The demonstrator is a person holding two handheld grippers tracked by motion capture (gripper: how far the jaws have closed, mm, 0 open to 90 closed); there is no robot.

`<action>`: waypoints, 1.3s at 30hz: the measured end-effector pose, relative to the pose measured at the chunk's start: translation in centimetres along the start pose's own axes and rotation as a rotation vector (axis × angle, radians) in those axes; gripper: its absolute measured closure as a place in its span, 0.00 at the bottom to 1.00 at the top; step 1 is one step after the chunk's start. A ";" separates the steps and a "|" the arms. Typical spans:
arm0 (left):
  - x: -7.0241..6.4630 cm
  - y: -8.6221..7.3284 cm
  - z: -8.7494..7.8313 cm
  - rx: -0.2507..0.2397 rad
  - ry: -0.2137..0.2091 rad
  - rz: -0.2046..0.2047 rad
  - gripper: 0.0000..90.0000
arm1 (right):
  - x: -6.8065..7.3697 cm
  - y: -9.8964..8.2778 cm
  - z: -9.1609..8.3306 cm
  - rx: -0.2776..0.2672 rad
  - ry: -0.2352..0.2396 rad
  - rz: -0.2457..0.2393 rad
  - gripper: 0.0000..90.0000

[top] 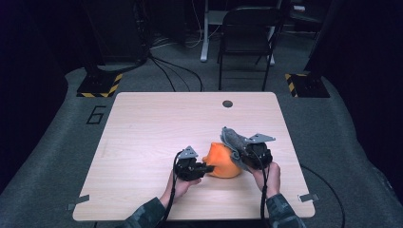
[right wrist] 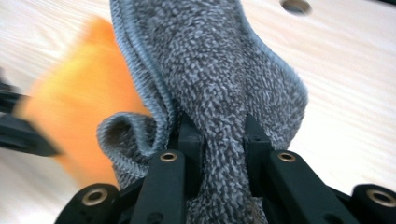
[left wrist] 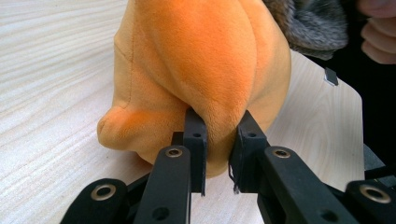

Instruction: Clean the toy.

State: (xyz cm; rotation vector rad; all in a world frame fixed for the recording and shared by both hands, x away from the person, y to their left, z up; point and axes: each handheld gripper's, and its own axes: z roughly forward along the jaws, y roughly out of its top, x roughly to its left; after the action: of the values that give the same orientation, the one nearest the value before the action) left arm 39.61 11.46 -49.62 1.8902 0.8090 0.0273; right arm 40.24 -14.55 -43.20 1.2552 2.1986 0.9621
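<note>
Orange plush (top: 223, 161) pinned on bench (top: 142, 128) by our left gripper (left wrist: 219, 140), jaws clamped on it; right gripper (right wrist: 219, 140) jaws clamp grey cloth (right wrist: 219, 70) for wiping, we guess.

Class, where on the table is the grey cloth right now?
In the high view the grey cloth is on the table's near right part, pinched in the right tool and draped against the orange plush toy.

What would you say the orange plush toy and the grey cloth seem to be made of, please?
The orange plush toy looks like short-pile velour over soft stuffing: its matte fuzz dents where the left gripper pinches it. The grey cloth looks like looped microfibre or terry, flecked light and dark, with a stitched edge; the right gripper holds it bunched.
</note>
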 end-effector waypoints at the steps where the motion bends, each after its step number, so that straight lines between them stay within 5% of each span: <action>1: 0.0 0.0 0.0 0.000 0.000 0.000 0.87 | -0.4 -0.2 0.2 0.008 -0.006 0.022 0.84; 7: 0.0 0.0 0.0 0.000 -0.003 0.006 0.87 | -2.2 -1.5 1.7 0.071 -0.028 0.084 0.84; 17: 0.0 -0.1 0.0 -0.005 0.004 -0.007 0.87 | -3.8 -3.1 4.0 0.208 -0.091 0.079 0.83; 24: 0.1 -0.1 0.0 -0.006 0.004 -0.010 0.87 | -3.4 -0.9 0.3 0.083 -0.083 0.093 0.83; 30: 0.1 -0.1 0.0 -0.006 0.007 -0.010 0.87 | -1.2 1.3 -3.6 -0.074 0.030 0.059 0.83; 35: 0.1 -0.1 0.0 -0.005 0.009 -0.008 0.87 | 1.4 1.5 -2.3 -0.031 0.059 -0.019 0.83; 39: 0.2 -0.1 0.1 0.000 0.008 -0.007 0.86 | 2.1 0.8 -0.7 0.011 0.042 -0.026 0.84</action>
State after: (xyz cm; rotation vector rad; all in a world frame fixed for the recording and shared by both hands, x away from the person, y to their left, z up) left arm 39.74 11.49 -49.85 1.8883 0.8217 0.0308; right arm 39.22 -12.64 -42.20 1.2184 2.2500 0.9756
